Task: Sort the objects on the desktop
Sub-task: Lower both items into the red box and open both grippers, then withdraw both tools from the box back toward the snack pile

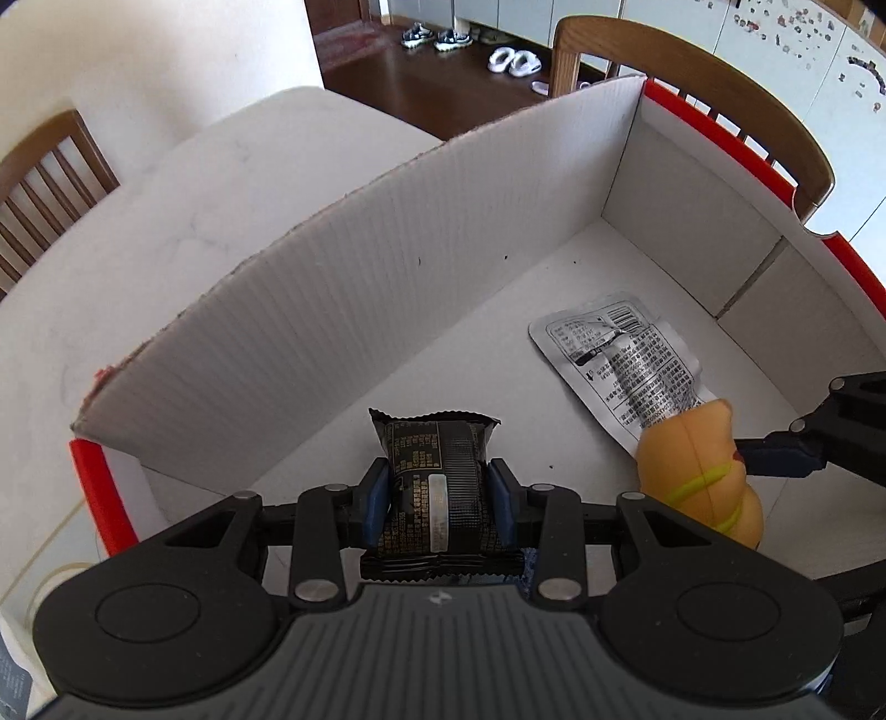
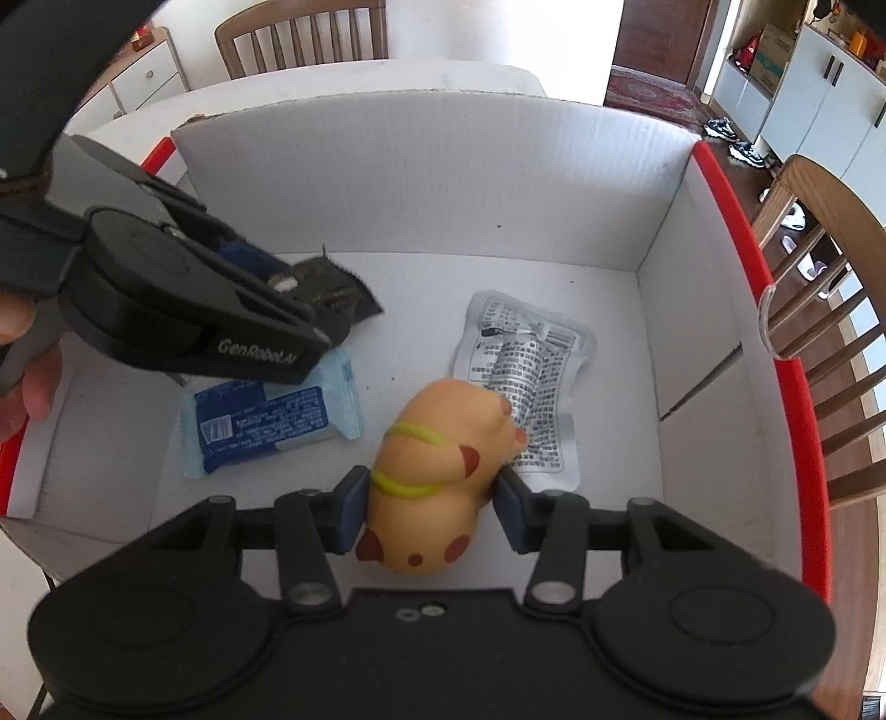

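Toy hamster, clamped in the right hand-held gripper, lies nose-far over box floor; left hand-held gripper pinches a dark snack packet.

Two grippers over the box: left gripper and right gripper. One white cardboard box with red rim. Three sealed snack packets inside: one black packet at 6 o'clock in the left wrist view, one silver packet at 3 o'clock of centre in the right wrist view, one blue packet at 9 o'clock there. One tan squishy toy. Three wooden chairs counted across both views, possibly some the same chair seen twice.
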{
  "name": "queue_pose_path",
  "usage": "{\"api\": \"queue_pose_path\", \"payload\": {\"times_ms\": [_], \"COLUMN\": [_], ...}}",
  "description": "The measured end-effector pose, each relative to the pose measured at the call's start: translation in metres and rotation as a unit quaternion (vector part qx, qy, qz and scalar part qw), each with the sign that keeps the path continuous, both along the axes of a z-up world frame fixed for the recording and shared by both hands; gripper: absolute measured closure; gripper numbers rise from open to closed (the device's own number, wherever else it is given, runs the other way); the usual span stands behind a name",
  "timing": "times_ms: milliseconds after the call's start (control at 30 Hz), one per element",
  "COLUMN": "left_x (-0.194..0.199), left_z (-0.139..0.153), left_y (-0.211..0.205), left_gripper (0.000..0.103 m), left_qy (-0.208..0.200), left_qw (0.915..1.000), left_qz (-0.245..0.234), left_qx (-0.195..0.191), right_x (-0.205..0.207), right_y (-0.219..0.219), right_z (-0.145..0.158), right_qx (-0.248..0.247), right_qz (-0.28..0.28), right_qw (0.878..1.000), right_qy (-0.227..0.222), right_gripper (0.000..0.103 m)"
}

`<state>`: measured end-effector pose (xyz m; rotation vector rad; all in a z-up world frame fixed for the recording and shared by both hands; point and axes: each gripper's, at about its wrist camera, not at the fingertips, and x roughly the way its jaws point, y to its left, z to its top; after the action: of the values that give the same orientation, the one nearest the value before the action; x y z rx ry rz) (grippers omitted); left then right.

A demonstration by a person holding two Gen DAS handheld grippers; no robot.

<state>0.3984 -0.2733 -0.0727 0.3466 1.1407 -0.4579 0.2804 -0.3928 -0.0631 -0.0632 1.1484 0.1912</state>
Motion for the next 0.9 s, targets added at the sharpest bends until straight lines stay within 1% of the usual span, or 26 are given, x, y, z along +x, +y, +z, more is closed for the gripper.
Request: {"api": "queue_pose_path", "payload": {"times_ms": [100, 233, 267, 333, 367, 400, 433, 500, 567, 900], "left_x": [0.001, -0.001, -0.002, -0.004, -0.005, -0.006, -0.007, -0.01, -0.011, -0.032], "left_z": [-0.001, -0.001, -0.001, 0.002, 0.004, 0.006, 0.009, 0.01, 0.013, 0.034], "left_y": [0.0, -0.003, -0.003, -0.004, -0.004, -0.003, -0.003, -0.003, 0.0, 0.005], "left_gripper": [0.067, 0.067, 0.066, 0.055, 0.04, 0.035, 0.035, 0.035, 0.035, 0.035], "left_qy": [0.003, 0.004, 0.001, -0.014, -0.022, -0.03, -0.035, -0.038, -0.038, -0.061], "left_qw": [1.0, 0.9999, 0.9999, 0.9997, 0.9996, 0.9994, 0.9993, 0.9991, 0.9992, 0.9977], "left_qz": [0.006, 0.0, 0.001, 0.005, 0.008, 0.011, 0.009, 0.014, 0.013, 0.01], "left_qx": [0.005, 0.011, 0.012, 0.017, 0.017, 0.013, 0.009, 0.01, 0.001, -0.027], "right_x": [-0.001, -0.003, -0.004, -0.006, -0.007, -0.01, -0.012, -0.015, -0.017, -0.032], "right_y": [0.0, -0.004, -0.005, -0.006, -0.006, -0.007, -0.007, -0.006, -0.007, -0.003], "right_z": [0.001, 0.006, 0.007, 0.009, 0.011, 0.014, 0.017, 0.021, 0.025, 0.042], "right_qx": [0.004, 0.005, 0.006, 0.009, 0.007, 0.005, 0.004, 0.001, 0.002, 0.002], "right_qz": [0.006, 0.004, 0.004, 0.008, 0.012, 0.015, 0.018, 0.019, 0.017, 0.015], "right_qw": [1.0, 1.0, 1.0, 1.0, 1.0, 1.0, 1.0, 0.999, 0.999, 0.998], "right_qy": [0.005, -0.003, -0.003, -0.007, -0.011, -0.016, -0.023, -0.029, -0.033, -0.055], "right_gripper": [0.054, 0.052, 0.05, 0.044, 0.041, 0.039, 0.037, 0.037, 0.037, 0.037]}}
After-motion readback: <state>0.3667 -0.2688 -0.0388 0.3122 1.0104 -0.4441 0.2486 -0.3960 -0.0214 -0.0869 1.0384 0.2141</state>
